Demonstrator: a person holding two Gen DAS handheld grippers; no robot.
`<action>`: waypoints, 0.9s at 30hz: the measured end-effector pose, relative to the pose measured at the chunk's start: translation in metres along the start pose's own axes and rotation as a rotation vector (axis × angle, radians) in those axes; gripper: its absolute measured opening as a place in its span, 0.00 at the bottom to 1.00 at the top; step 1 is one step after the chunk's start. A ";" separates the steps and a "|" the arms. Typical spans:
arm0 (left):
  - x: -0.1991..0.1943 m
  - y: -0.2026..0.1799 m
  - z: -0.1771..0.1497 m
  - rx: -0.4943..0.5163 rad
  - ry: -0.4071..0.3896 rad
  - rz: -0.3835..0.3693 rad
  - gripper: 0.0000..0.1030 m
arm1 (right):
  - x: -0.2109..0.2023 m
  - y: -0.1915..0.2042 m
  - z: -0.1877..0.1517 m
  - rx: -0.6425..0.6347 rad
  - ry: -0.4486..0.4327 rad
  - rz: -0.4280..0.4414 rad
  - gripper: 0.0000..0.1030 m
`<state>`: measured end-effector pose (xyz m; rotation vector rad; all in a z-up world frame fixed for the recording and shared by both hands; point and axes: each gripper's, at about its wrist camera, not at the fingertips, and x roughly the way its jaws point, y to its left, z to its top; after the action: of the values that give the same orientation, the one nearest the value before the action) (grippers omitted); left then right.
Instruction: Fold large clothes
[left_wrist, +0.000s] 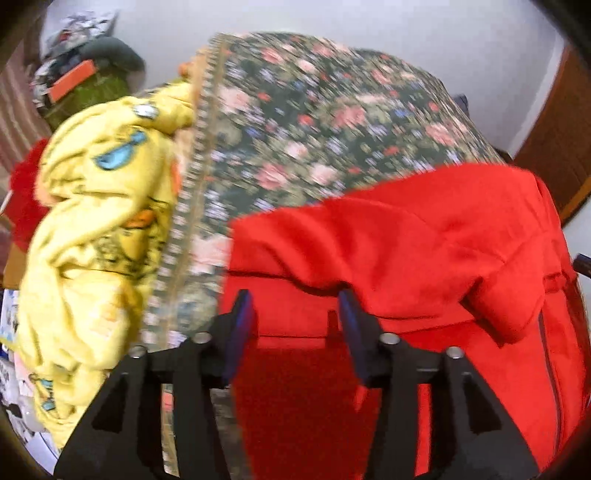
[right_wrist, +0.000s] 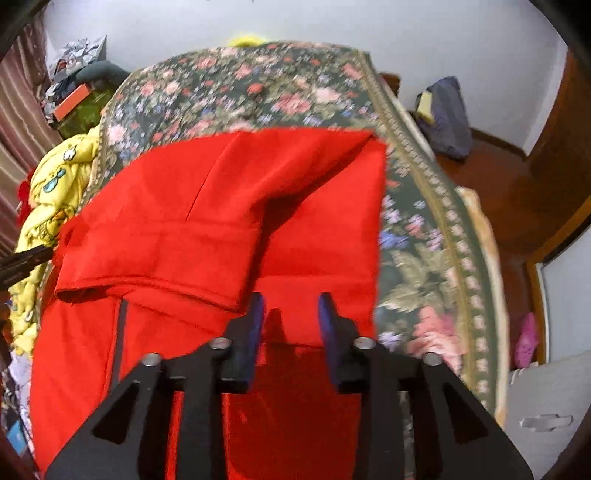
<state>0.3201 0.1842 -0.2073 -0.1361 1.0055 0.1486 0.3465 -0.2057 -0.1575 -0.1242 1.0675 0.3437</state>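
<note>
Red garment (left_wrist: 406, 240) lay folded on flowered bedspread (left_wrist: 314, 110), filling lower half of both views, upper flap doubled over lower layer, folded edge running from 9 o'clock toward 3 o'clock. In right wrist view, same garment (right_wrist: 221, 206) spread from 9 o'clock to centre, its right edge straight, bedspread (right_wrist: 424, 229) bare beyond at 3 o'clock.

Left gripper (left_wrist: 295, 306) hung at 6 o'clock over red cloth, jaws parted about halfway, nothing pinched between blue pads (left_wrist: 242, 314); cloth seen below gap only. Right gripper (right_wrist: 291, 306) likewise at 6 o'clock, jaws parted a little narrower, blue pads (right_wrist: 256, 314) free of cloth, nothing gripped.

Crumpled yellow printed cloth (left_wrist: 96, 229) heaped at 9 o'clock beside bedspread border. Further at 10 o'clock, green bundle with orange strip (left_wrist: 74, 79), blurred. White wall (left_wrist: 369, 26) at 12 o'clock. In right view, grey-blue bundle (right_wrist: 447, 118) at 2 o'clock on brown floor (right_wrist: 517, 192), pink thing (right_wrist: 526, 339) at 4 o'clock, unclear.
</note>
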 end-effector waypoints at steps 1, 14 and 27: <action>-0.002 0.007 0.002 -0.016 -0.011 0.006 0.53 | -0.004 -0.003 0.001 0.002 -0.023 -0.017 0.52; 0.065 0.083 -0.008 -0.399 0.159 -0.220 0.62 | 0.023 -0.049 0.018 0.127 -0.024 -0.105 0.76; 0.095 0.049 0.016 -0.339 0.156 -0.353 0.27 | 0.061 -0.054 0.036 0.188 -0.027 0.040 0.71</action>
<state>0.3745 0.2413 -0.2818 -0.6387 1.0892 -0.0170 0.4213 -0.2334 -0.1965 0.0697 1.0714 0.2781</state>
